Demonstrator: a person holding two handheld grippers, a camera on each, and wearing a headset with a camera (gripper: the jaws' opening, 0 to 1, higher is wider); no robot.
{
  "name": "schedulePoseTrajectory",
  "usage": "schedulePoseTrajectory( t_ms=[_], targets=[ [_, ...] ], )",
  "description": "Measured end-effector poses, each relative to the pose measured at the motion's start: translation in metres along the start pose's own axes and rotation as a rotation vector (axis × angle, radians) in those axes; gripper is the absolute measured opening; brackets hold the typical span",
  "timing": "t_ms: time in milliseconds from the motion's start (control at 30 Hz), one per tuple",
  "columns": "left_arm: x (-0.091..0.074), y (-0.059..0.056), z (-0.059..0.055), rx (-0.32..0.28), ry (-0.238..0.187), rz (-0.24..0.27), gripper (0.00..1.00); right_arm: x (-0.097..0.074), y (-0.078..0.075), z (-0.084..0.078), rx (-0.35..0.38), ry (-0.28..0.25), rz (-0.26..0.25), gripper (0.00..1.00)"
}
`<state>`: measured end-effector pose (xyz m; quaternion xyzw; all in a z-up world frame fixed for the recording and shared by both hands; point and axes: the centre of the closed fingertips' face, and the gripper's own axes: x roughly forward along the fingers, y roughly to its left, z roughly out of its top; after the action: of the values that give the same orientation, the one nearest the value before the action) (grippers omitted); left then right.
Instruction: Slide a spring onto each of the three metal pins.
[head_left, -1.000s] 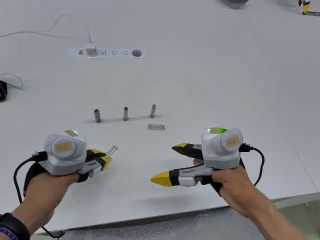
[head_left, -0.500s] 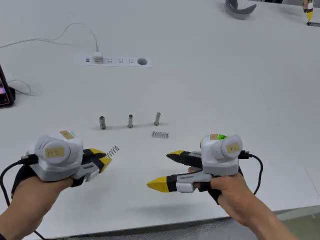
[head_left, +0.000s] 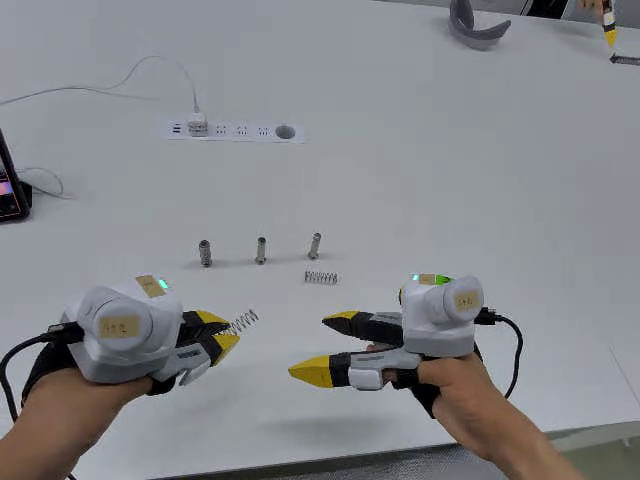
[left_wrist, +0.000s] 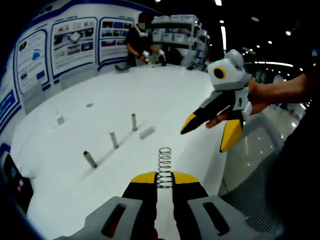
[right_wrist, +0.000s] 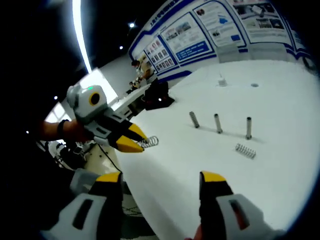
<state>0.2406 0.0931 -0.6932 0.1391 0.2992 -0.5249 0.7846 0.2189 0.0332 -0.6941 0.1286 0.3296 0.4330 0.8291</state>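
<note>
Jaws of the left gripper (left_wrist: 159, 179) are clenched on the near end of a spring (left_wrist: 164, 160), which sticks out past the yellow tips, above the surface (head_left: 450, 180). The right gripper (head_left: 310, 346) has its jaws spread wide, grasping nothing. Beyond both, three metal pins (head_left: 261, 250) stand upright in a row; the leftmost looks thicker and ribbed. A loose spring (head_left: 320, 277) lies on the surface just in front of the rightmost pin.
</note>
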Motion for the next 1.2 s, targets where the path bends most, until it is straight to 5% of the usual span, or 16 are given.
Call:
schedulePoseTrajectory(
  t_ms=[367, 533, 700, 1200],
  targets=[
    [0.012, -0.034, 0.016, 0.072, -0.014, -0.075, 0.10, 0.000, 0.007, 0.011, 0.092, -0.063, 0.055, 0.53],
    [0.014, -0.043, 0.020, 0.100, -0.014, -0.098, 0.10, -0.003, 0.015, 0.017, 0.143, -0.094, 0.109, 0.36],
    [0.015, -0.046, 0.020, 0.115, -0.013, -0.112, 0.10, -0.002, 0.016, 0.019, 0.196, -0.103, 0.127, 0.27],
    [0.017, -0.043, 0.022, 0.130, -0.008, -0.122, 0.10, -0.003, 0.025, 0.029, 0.168, -0.103, 0.171, 0.16]
  ],
)
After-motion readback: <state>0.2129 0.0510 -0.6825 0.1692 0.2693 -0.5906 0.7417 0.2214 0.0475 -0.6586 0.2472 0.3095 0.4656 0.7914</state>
